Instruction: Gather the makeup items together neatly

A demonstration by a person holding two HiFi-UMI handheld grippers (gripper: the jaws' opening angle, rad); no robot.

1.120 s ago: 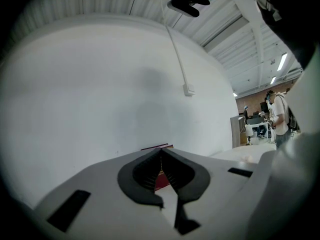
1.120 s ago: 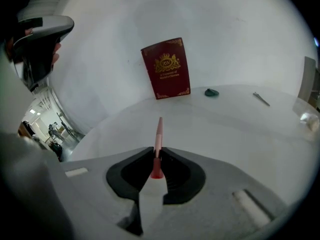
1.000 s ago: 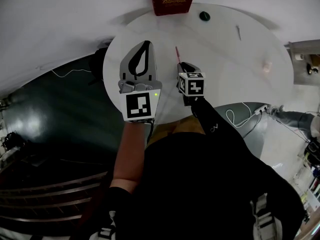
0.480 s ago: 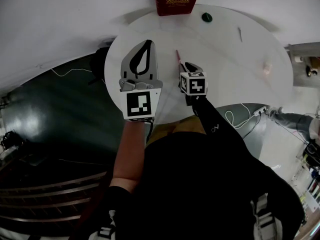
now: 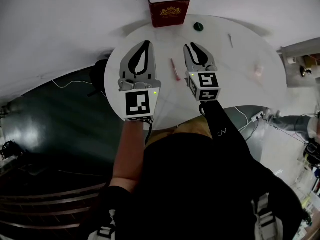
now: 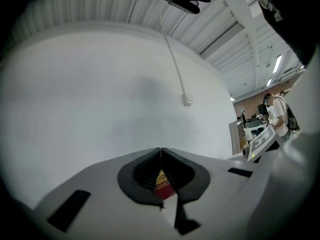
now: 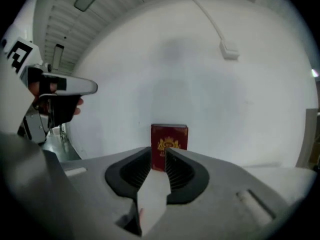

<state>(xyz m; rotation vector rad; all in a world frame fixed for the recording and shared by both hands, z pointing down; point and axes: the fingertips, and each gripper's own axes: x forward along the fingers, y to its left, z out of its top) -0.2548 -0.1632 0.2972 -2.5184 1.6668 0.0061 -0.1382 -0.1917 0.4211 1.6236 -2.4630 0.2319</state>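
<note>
A thin pink makeup stick lies on the round white table, between my two grippers. Farther back are a dark green round item, a thin pale pencil and a small pink item at the right. My left gripper hovers over the table's left part, its jaws shut and empty. My right gripper is raised above the table. Its jaws have just been opening and stand a little apart, with nothing between them.
A dark red box with gold print stands upright at the table's far edge against the white wall, and shows ahead of both grippers. A dark floor lies to the left, cables and a grey surface to the right.
My right gripper has lifted from the table beside the pink stick and now points level at the red box. The stick stays lying on the table. The left gripper rose slightly.
</note>
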